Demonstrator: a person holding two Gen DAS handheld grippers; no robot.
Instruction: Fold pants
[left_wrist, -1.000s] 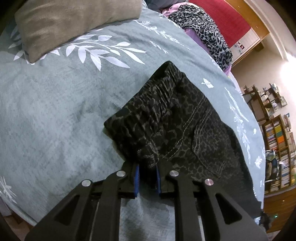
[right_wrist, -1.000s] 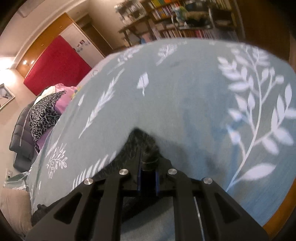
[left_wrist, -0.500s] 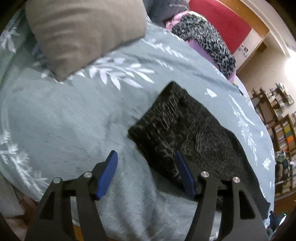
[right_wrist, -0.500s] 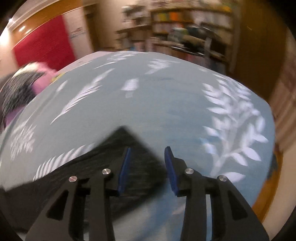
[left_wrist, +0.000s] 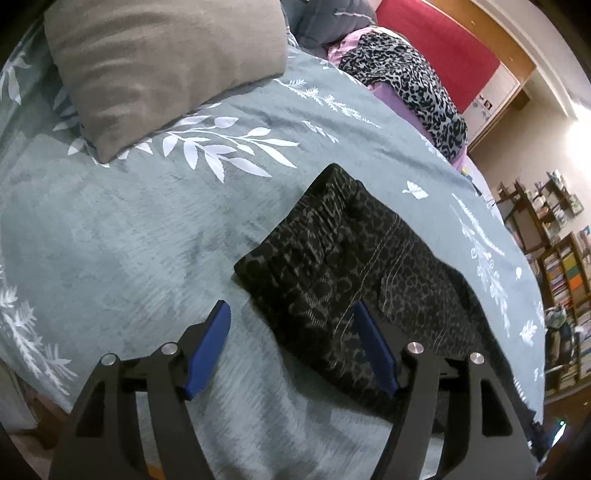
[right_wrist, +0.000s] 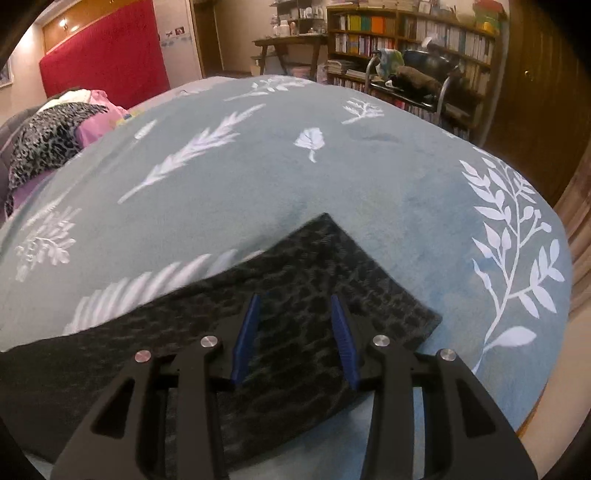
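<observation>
1. In the left wrist view, the left gripper (left_wrist: 291, 343) sits nearest the camera with its jaws opening and already wide apart; its blue pads (left_wrist: 208, 350) press on nothing.
2. Part of the waistband end of the dark leopard-print pants (left_wrist: 332, 273) lies in the gap between those pads, flat on the bed and free of both.
3. In the right wrist view, the right gripper (right_wrist: 295, 336) hangs over the leg end of the pants (right_wrist: 295, 295), its jaws opening to a moderate gap. The fabric is seen between its pads (right_wrist: 245, 336), but they do not pinch it.
4. The pants lie spread on the grey-green bedspread (left_wrist: 110, 240) printed with white leaves, the gathered waistband on the left gripper's side and a squared hem corner on the right gripper's side.
5. Beyond the waistband, a brown pillow (left_wrist: 162, 62) rests on the bedspread, well apart from the pants.
6. Farther off, a grey leopard-print garment (left_wrist: 406, 77) lies over pink-purple cloth at the bed's far edge.
7. Behind that stands a red panel (right_wrist: 107, 51), and bookshelves (right_wrist: 413, 40) line the room's back wall.
</observation>
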